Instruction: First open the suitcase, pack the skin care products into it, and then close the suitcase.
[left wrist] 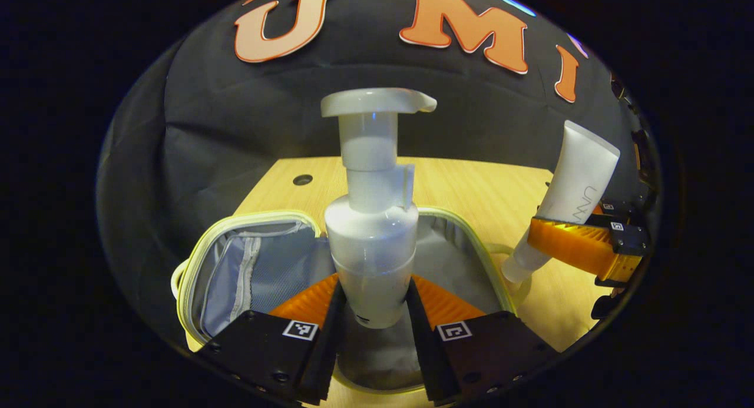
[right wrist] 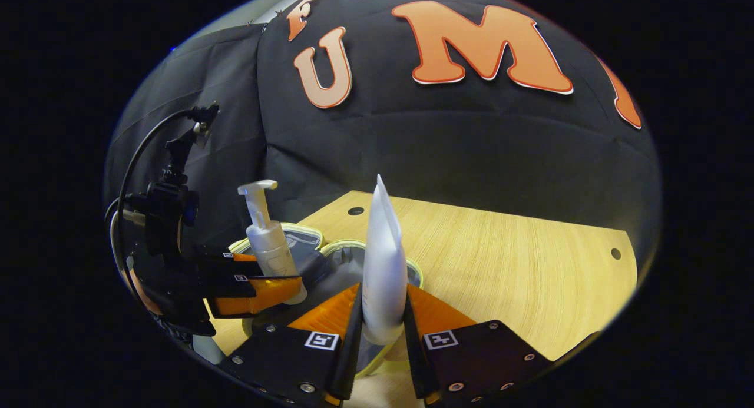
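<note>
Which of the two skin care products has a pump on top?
The bottle held by the left gripper; it has a pump head, while the tube in the right gripper has none.

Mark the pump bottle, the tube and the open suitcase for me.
pump bottle (left wrist: pixel 370 249): left gripper view, on its rounded body.
tube (right wrist: pixel 384 261): right gripper view, mid-body above the fingers.
suitcase (left wrist: pixel 259 266): left gripper view, on the mesh lining of its left half.

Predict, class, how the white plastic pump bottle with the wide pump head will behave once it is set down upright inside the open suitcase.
The white plastic pump bottle is tall, with a wide pump head, so it probably tips easily. The open suitcase's grey fabric lining looks soft, so footing is likely unsteady. The left gripper clamps it without visible denting, so it is likely rigid.
</note>
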Tool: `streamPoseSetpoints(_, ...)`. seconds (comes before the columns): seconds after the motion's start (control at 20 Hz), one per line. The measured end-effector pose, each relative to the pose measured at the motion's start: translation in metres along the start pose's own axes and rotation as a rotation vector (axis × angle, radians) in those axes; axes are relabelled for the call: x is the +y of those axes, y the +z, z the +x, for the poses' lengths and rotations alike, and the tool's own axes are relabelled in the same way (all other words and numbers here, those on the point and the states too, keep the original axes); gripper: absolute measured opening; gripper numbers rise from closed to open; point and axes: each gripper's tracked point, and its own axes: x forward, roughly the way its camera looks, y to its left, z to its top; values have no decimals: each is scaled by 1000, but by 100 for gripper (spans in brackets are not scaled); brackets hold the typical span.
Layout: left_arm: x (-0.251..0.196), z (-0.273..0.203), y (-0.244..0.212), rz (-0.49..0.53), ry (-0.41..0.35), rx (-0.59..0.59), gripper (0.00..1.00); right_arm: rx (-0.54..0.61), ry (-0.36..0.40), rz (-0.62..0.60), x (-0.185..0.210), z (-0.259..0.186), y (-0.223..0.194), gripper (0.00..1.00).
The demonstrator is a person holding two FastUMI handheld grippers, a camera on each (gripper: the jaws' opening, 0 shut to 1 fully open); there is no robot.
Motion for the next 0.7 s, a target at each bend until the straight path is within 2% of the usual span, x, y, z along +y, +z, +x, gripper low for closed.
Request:
streamPoseSetpoints(0.2,-2,6,-24,-13,-25,122,59,46,-10,15,3,17,-14,39)
streamPoseSetpoints(0.5,-5,32,-49,23,-51,258,58,104,-27,63,0,28,-31,39)
streamPoseSetpoints(0.7,-13,40,-61,42,-33,361,59,131,-22,85,0,30,-37,38)
